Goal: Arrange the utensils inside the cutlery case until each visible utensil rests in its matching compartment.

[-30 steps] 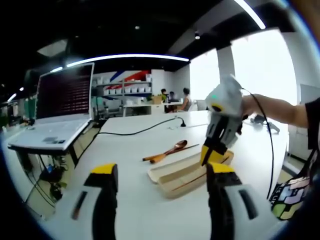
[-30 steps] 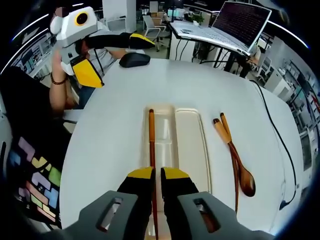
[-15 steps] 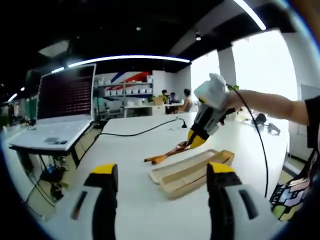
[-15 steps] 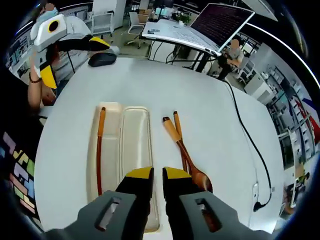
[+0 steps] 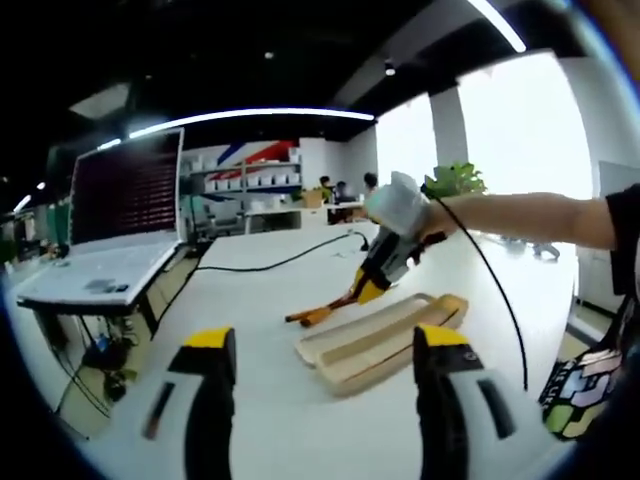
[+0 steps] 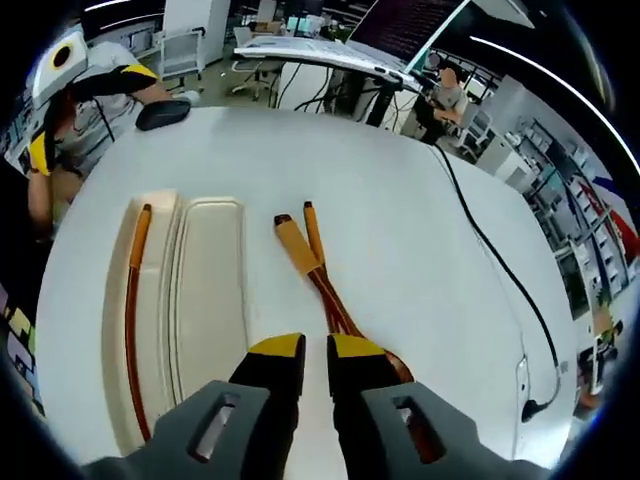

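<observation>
In the right gripper view, the long beige two-compartment cutlery case point(image 6: 200, 290) lies on the round white table point(image 6: 420, 300), and one thin brown wooden chopstick point(image 6: 132, 300) rests in its left compartment. Just right of the case, a brown wooden spoon point(image 6: 310, 265) and a second brown chopstick point(image 6: 318, 255) lie together on the table, touching. At the far left edge sits a black computer mouse point(image 6: 162, 113), a black cable point(image 6: 490, 260) runs along the right side, and an open silver laptop point(image 6: 330, 45) stands beyond the far edge.
</observation>
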The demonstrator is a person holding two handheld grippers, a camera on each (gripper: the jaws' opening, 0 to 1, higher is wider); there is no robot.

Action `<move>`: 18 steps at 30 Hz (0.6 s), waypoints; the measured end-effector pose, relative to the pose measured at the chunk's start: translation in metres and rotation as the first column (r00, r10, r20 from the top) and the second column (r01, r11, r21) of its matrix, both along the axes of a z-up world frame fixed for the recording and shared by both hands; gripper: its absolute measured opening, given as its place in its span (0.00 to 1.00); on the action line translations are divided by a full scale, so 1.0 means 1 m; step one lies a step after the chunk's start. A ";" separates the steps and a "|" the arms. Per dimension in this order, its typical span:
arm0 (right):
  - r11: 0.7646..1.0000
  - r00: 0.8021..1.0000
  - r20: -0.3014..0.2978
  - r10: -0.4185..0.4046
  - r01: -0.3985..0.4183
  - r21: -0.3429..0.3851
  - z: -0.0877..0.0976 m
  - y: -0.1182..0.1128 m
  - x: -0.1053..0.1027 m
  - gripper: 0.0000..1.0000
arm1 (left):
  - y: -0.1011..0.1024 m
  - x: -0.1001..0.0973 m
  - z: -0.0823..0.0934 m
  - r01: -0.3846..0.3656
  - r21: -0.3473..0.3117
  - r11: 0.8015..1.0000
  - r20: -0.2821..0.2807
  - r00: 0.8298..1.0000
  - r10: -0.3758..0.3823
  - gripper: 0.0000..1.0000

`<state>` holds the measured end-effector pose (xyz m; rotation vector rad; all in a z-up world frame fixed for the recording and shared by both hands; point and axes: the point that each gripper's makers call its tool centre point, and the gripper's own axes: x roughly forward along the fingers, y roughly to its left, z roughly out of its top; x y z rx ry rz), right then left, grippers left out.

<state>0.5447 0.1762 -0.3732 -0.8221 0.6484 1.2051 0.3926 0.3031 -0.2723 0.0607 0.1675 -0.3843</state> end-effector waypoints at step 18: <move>0.997 0.997 -0.060 -0.055 0.058 0.054 -0.010 0.012 0.013 0.13 | 0.005 0.000 0.003 -0.009 -0.012 1.000 0.006 1.000 0.009 0.76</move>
